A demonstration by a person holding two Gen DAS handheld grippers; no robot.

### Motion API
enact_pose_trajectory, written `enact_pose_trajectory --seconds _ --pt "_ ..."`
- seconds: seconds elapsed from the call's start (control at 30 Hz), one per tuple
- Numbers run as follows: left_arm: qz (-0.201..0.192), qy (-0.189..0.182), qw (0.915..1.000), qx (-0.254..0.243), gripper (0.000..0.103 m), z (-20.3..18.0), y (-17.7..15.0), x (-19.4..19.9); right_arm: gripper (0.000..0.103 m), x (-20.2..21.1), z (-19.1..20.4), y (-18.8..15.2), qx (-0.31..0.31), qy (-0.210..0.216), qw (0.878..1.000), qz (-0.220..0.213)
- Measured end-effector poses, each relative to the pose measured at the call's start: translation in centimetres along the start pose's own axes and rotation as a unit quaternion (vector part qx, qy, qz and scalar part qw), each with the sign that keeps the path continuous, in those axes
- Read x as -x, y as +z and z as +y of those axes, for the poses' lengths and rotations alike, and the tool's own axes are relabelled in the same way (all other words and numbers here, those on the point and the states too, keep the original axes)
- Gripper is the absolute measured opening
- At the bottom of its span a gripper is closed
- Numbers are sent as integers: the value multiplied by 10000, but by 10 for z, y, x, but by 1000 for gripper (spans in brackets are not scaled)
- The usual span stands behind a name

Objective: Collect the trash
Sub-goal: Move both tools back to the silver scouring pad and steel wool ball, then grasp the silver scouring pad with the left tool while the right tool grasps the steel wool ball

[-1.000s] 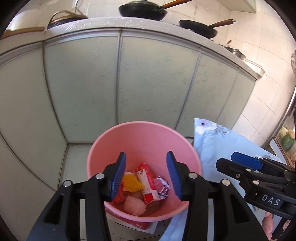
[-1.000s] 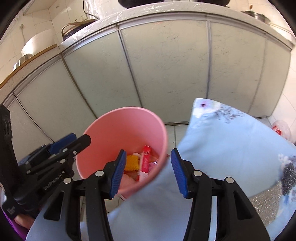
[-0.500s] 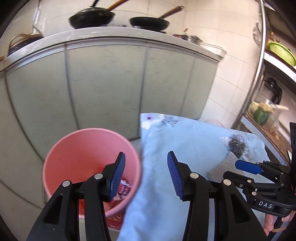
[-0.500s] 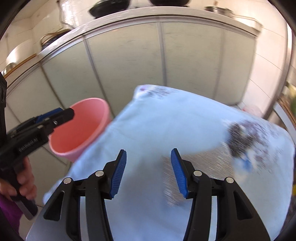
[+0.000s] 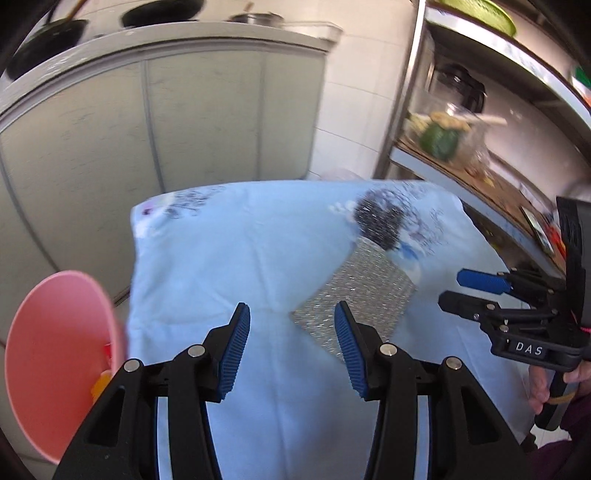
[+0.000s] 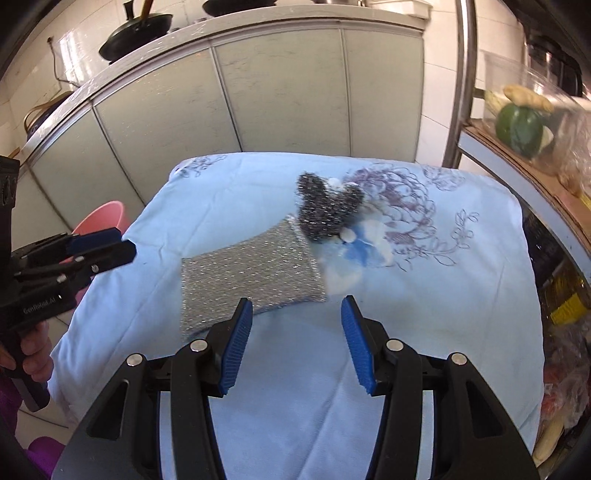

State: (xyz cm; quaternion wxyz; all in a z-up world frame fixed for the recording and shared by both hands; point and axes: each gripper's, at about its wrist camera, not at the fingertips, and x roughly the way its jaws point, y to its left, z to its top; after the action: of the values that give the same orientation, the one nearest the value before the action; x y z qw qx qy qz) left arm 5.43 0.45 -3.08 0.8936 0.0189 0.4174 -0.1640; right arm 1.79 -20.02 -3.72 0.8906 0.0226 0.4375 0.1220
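Note:
A pink bin (image 5: 55, 350) holding wrappers stands at the left edge of the left wrist view, and shows small beyond the table in the right wrist view (image 6: 103, 218). On the blue flowered cloth (image 6: 443, 314) lie a silver glittery pad (image 6: 247, 273), a dark steel-wool scrubber (image 6: 325, 210) and a crumpled white-and-blue wrapper (image 6: 351, 251). My right gripper (image 6: 295, 321) hovers open just short of the pad's near edge, holding nothing. My left gripper (image 5: 291, 332) is open and empty over the cloth, the pad (image 5: 354, 291) just ahead of it and to the right. Each gripper appears in the other's view (image 5: 452, 290), (image 6: 123, 243).
Grey-green cabinet doors (image 6: 280, 96) run behind the table under a counter with black pans (image 6: 136, 27). A metal shelf rack (image 5: 461, 166) with a green squash (image 6: 519, 127) and jars stands close on the right. A hand (image 6: 33, 354) holds the left gripper's handle.
Both grippers have swung right, away from the pink bin and over the blue cloth. The bin went from the middle of both views to the left edge; pad and scrubber came into view.

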Motion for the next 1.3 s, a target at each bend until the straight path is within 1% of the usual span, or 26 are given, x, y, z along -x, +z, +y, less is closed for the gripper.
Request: enact_pose_trajectory --seconds 0.07,0.23,0.33,0.4,0.47,0.53,0.6,0.67,0.7,0.77,0.8,0.83,0.9,0.97,1.07,1.17,1.23,1.3 --pt "151 -156 9996 -200 47 -9 5 -15 51 -1 -4 -1 -66 -2 10000 0" --pt "502 -210 9963 -659 47 -22 14 -51 51 -4 -13 -1 -182 -12 9998 18" --pt "665 -171 9948 -752 47 -22 15 -70 51 -6 -18 0 -234 -26 9997 30" --pt "789 -221 9938 -752 47 -20 13 -79 51 -8 -20 2 -256 -35 9997 40" --pt "768 -275 9939 -744 47 -21 11 -81 51 -10 -21 3 -268 -58 9996 35" --pt "728 -339 9940 -741 46 -22 9 -80 51 -13 -24 4 -306 -67 9995 45" --pt "706 -394 9940 -736 43 -25 6 -77 51 -16 -26 5 -360 -64 9993 61" --pt "684 -432 9938 -759 34 -29 1 -73 51 -18 -27 6 -384 -49 9992 72" --pt "638 -421 9939 -793 32 -31 -2 -71 51 -20 -27 7 -392 -44 9992 79" --pt "567 -380 9944 -804 11 -34 -5 -65 51 -21 -26 9 -384 -30 9992 83" --pt "557 -404 9947 -764 7 -34 -6 -63 51 -22 -26 9 -376 -34 9993 81" --pt "565 -501 9947 -699 5 -33 -7 -60 51 -22 -25 11 -375 -31 9993 76" --pt "546 -624 9947 -613 3 -34 -10 -55 51 -23 -25 14 -393 -21 9992 63" --pt "467 -637 9952 -584 2 -36 -13 -45 51 -25 -25 20 -425 -18 9991 30" --pt "355 -667 9966 -334 2 -29 -17 -28 51 -31 -26 31 -520 62 9986 14" --pt "278 -523 9981 -155 2 -21 -25 -14 51 -41 -23 42 -642 152 9978 16" --pt "263 -356 9990 -88 2 -18 -30 -7 51 -50 -20 48 -702 212 9973 63" --pt "280 -308 9991 -5 2 -12 -36 -1 51 -60 -17 53 -723 210 9971 117"
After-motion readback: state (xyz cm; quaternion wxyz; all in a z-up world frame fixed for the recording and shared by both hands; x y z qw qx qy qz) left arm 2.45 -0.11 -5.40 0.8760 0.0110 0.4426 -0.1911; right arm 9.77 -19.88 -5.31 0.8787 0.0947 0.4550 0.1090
